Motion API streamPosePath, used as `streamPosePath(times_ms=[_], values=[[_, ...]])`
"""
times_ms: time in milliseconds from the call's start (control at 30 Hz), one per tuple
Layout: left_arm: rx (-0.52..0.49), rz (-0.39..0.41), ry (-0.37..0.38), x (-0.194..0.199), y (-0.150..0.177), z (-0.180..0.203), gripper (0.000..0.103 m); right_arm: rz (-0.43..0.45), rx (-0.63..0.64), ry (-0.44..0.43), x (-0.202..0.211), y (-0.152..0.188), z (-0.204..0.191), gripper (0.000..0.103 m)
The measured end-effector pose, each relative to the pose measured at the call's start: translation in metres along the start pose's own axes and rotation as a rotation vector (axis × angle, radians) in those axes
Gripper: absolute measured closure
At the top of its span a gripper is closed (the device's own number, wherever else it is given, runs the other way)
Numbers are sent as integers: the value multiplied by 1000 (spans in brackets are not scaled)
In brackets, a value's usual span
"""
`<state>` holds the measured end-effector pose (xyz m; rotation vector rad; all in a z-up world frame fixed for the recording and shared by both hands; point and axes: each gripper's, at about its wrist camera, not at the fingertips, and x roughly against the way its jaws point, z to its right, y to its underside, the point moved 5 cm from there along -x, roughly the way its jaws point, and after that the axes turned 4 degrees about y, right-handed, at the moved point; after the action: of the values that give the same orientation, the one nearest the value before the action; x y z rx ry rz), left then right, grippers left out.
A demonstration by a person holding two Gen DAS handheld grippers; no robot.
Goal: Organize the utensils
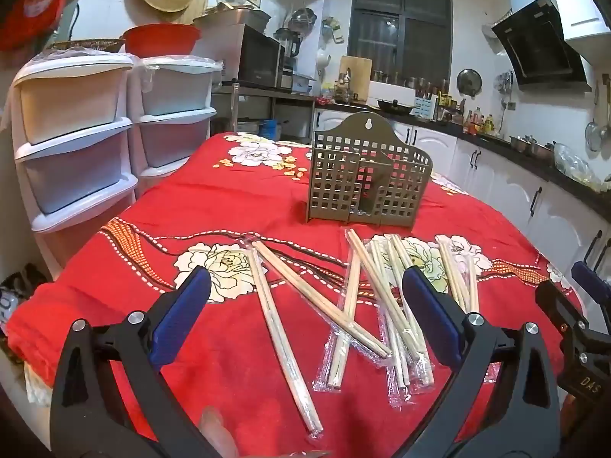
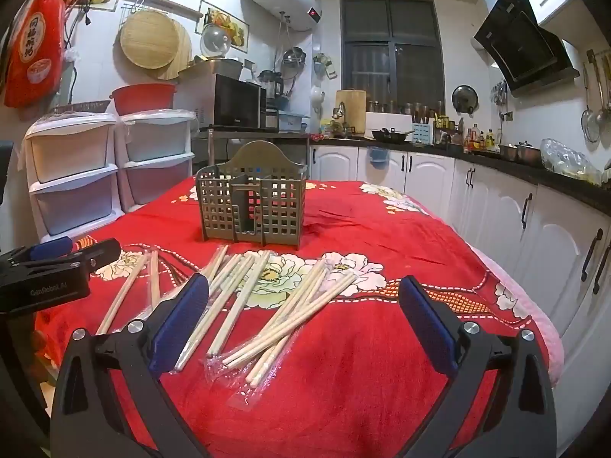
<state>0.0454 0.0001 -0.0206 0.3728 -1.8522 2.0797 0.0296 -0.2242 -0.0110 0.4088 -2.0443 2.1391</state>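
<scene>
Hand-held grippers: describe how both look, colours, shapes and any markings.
Both match. The left hand-held gripper and right hand-held gripper each have two glossy black plastic arms with triangular cut-outs, silver round bolt heads at the joints, and long blue textured pads on the inner faces. Seen from the other camera, the left body carries pale "GenRobot.AI" lettering; the right shows "DAS". No cables or sleeves show.

From the left wrist view, the right gripper (image 1: pixel 584 305) at three o'clock is cut off by the frame edge, so its jaw spacing can't be told. The left gripper's finger (image 1: pixel 431 309) covers part of the wrapped chopsticks (image 1: pixel 401 305). A pale blur (image 1: pixel 217 435) sits at six o'clock, unidentifiable. Behind its grid wall, the holder (image 1: pixel 366 179) leaves its floor unreadable.
</scene>
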Motion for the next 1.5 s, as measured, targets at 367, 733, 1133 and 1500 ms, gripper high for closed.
streamPosePath(times_ms=[367, 733, 1133, 1500], values=[[4, -3, 2, 0, 0, 0, 11, -1, 2, 2, 0, 0, 0, 6], [7, -3, 6, 0, 0, 0, 11, 6, -4, 1, 1, -1, -2, 6], [7, -1, 6, 1, -3, -1, 11, 8, -2, 2, 2, -1, -2, 6], [7, 2, 4, 1, -5, -2, 11, 9, -1, 2, 1, -1, -2, 6]])
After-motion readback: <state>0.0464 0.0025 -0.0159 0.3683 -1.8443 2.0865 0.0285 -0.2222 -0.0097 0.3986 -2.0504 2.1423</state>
